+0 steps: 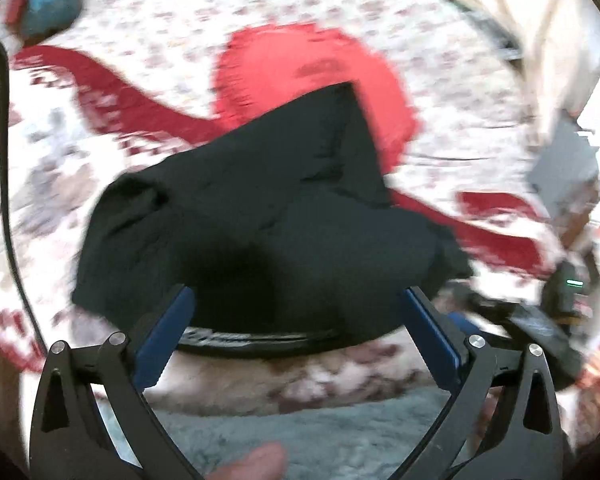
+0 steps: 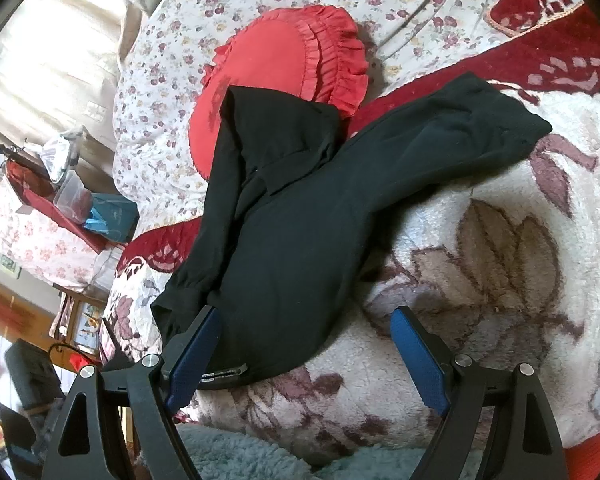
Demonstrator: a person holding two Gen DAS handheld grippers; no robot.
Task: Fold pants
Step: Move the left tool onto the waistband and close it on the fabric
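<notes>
Black pants (image 1: 268, 216) lie bunched on a fleece blanket with a leaf pattern (image 1: 300, 376). In the right wrist view the pants (image 2: 300, 240) spread in a rough V, one leg reaching up over a red cushion (image 2: 276, 56), the other leg stretching right. My left gripper (image 1: 298, 304) stands open over the waistband edge, its blue pads (image 1: 168, 340) apart and pressing on nothing. My right gripper (image 2: 306, 332) is open too, hovering over the waistband end, with the cloth lying between the blue pads (image 2: 418, 356) but not pinched.
A floral sheet (image 2: 188, 64) covers the bed behind the cushion. A dark red patterned blanket (image 2: 540, 52) lies at the upper right. A cluttered bedside stand (image 2: 72, 196) is at the left. A black cable (image 1: 4, 160) hangs at the left edge. A fingertip (image 1: 256, 464) shows below.
</notes>
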